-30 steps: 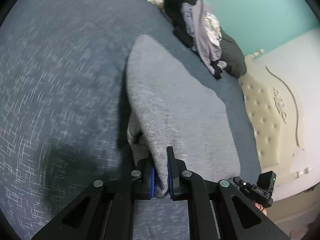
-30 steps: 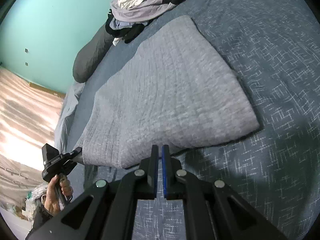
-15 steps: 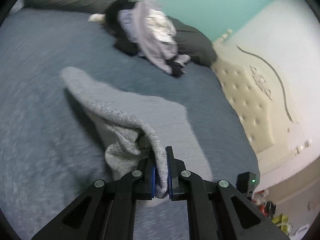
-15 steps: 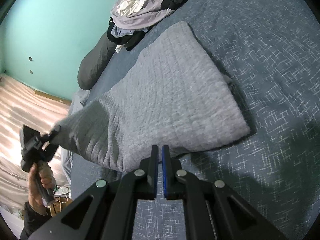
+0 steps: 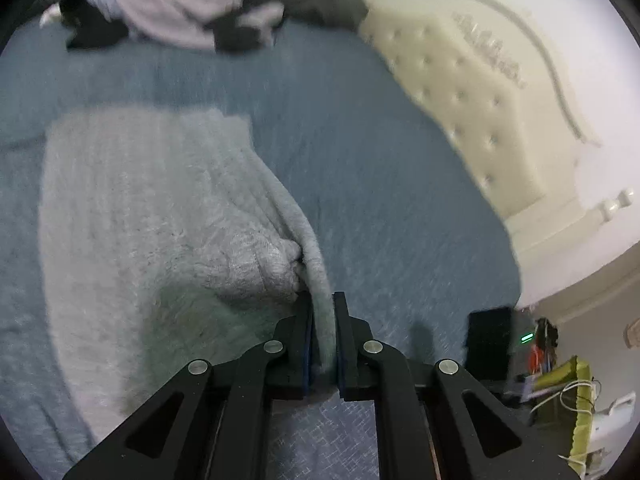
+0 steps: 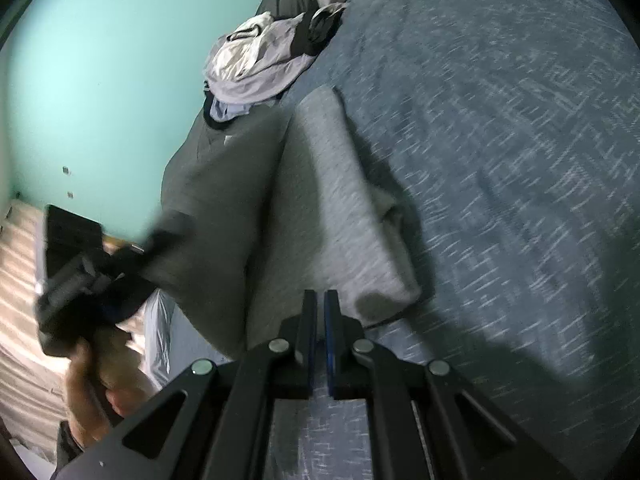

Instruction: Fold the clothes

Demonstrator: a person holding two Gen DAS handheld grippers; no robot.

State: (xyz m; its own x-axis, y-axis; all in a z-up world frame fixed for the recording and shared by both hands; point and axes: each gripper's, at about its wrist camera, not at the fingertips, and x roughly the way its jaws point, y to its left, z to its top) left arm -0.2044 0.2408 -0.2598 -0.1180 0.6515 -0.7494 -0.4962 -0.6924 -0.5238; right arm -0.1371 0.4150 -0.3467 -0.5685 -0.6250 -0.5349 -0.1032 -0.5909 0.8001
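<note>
The left gripper (image 5: 323,312) is clenched on the edge of a grey knit garment (image 5: 152,216), which rises from between its jaws and spreads ahead and to their left over the bed. From the right wrist view the lifted flap (image 6: 224,200) hangs in the air left of the right gripper (image 6: 319,308), whose jaws are pressed together on nothing, just short of the garment's folded near corner (image 6: 384,284). By the look of it the fold is mid-way: one side is raised and crossing over, not yet laid flat, and smoothing and further folds remain. A heap of unfolded clothes (image 6: 256,60) lies far ahead, so most of the task seems left. The surface is a blue-grey patterned bedspread (image 6: 500,140). A cream tufted headboard (image 5: 472,92) stands off to the left gripper's right; a teal wall (image 6: 100,60) lies left of the right one.
</note>
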